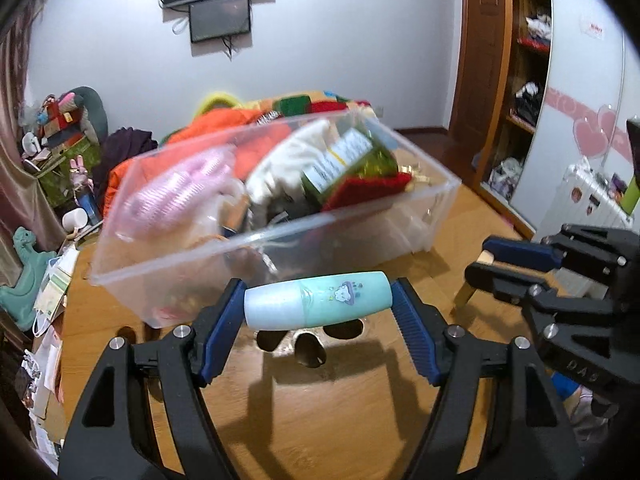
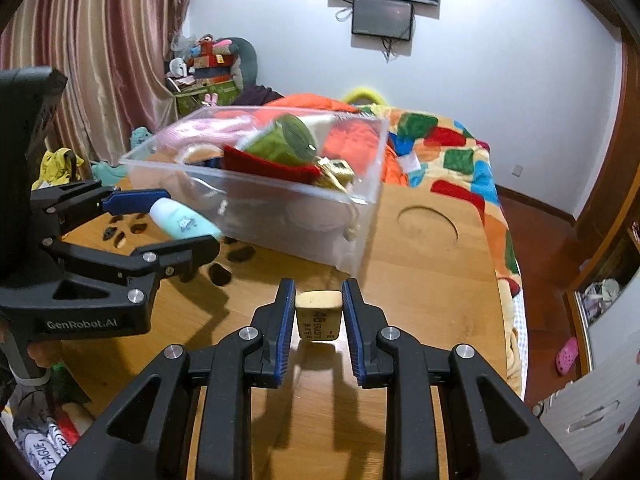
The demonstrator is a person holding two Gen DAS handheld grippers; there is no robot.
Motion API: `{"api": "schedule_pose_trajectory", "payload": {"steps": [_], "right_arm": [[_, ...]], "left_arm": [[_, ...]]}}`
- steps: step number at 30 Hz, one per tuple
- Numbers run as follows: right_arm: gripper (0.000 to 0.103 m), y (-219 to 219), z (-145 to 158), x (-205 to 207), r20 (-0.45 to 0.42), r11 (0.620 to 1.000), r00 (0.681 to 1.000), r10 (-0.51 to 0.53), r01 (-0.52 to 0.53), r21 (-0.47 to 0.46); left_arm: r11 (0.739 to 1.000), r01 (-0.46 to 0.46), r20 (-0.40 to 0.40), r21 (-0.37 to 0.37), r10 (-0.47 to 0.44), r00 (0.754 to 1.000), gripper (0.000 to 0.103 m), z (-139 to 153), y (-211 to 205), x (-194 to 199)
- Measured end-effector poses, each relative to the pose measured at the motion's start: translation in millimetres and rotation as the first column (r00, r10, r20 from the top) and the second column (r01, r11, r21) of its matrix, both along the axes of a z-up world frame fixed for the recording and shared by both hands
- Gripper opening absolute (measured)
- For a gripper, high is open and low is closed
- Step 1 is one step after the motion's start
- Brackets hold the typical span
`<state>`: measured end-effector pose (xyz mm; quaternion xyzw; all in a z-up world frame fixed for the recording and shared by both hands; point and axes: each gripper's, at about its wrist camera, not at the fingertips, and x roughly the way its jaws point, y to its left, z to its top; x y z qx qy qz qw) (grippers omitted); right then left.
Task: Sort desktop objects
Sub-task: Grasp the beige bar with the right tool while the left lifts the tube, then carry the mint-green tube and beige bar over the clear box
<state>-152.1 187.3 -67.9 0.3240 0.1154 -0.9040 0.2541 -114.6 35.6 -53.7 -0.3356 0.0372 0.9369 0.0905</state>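
Fingers of my left gripper [image 1: 318, 300] clamp a small teal bottle [image 1: 318, 300] sideways, one blue pad at each end, and it hangs clear above the wooden surface [image 1: 340, 408]. In the right wrist view my right gripper [image 2: 318, 310] stands narrow, its fingers pinching a tan eraser [image 2: 319, 314] with dark print on its near face, also off the wood. From that camera the left gripper sits at about nine o'clock with the bottle poking toward the middle. Dark seeds [image 1: 308, 350] lie scattered on the surface just under the bottle. Beyond both grippers, at twelve o'clock, a clear plastic bin [image 1: 280, 236] rests on the surface, filled with a pink comb [image 1: 176, 196], something white, a green packet [image 1: 348, 164] and a red cloth [image 1: 368, 190]. A round recess [image 2: 428, 226] is cut in the wood at one o'clock of the eraser. Farther back lies a bed with a patchwork blanket [image 2: 444, 148].
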Motion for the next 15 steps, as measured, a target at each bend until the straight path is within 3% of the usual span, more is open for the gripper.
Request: {"api": "schedule_pose_trajectory", "payload": {"steps": [15], "right_arm": [[0.021, -15, 30, 23, -0.057, 0.997, 0.996, 0.063, -0.065, -0.040]], "left_arm": [[0.996, -0.067, -0.124, 0.059, 0.074, 0.990, 0.073, 42, -43, 25]]}}
